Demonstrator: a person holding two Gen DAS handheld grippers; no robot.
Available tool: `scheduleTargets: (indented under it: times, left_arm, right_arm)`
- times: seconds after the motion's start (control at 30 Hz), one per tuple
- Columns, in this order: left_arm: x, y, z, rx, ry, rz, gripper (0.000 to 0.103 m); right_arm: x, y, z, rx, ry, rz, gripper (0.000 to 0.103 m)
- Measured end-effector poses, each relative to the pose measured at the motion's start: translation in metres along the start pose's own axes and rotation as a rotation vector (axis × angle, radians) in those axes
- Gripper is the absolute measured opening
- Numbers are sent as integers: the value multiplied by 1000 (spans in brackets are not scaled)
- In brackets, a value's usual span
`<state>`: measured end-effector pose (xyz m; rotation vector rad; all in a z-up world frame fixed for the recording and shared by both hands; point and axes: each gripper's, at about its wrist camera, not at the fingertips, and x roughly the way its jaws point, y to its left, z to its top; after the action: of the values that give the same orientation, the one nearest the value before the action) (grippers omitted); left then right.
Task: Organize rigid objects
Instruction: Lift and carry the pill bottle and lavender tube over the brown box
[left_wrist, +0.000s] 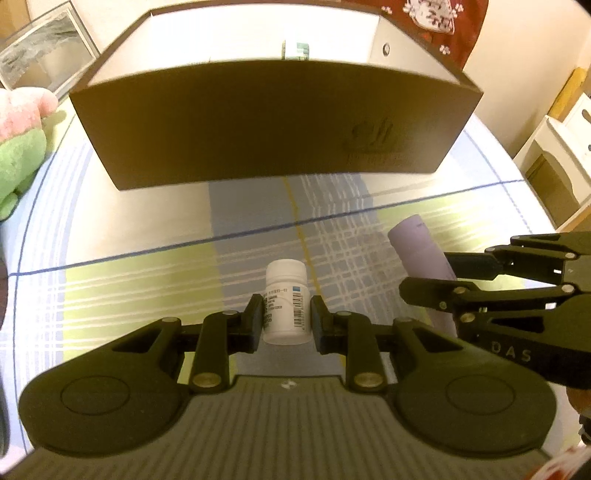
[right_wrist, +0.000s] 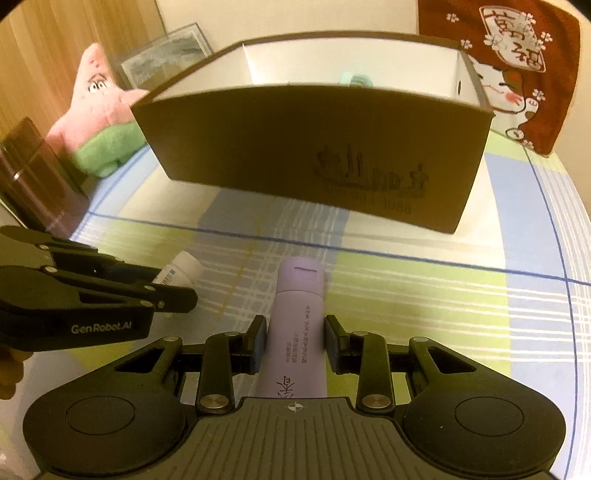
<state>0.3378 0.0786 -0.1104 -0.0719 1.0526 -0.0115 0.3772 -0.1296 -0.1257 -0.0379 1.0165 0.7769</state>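
My left hand-held gripper (left_wrist: 286, 319) clamps the white bottle (left_wrist: 285, 301); right hand-held gripper (right_wrist: 295, 343) clamps the purple tube (right_wrist: 295, 325). Neither is yet in the box (right_wrist: 314, 147) at the table's far edge.

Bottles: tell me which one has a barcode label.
The white bottle, short with a white cap, in the left gripper. The other, the purple bottle in the right gripper, is taller and carries only printed text.

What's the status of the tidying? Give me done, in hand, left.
Done: one greenish item already sits inside the brown box. In hand: the left gripper is shut on the white pill bottle, the right gripper on the lilac tube. Left: both must still go into the box.
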Motion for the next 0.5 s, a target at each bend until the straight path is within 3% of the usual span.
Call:
scheduleTargets:
  times: [0.5]
  left_arm:
    - [-48,-4,20,-5,-87,-16,24]
  right_arm:
    - [-40,11,23,22,-85,60,33]
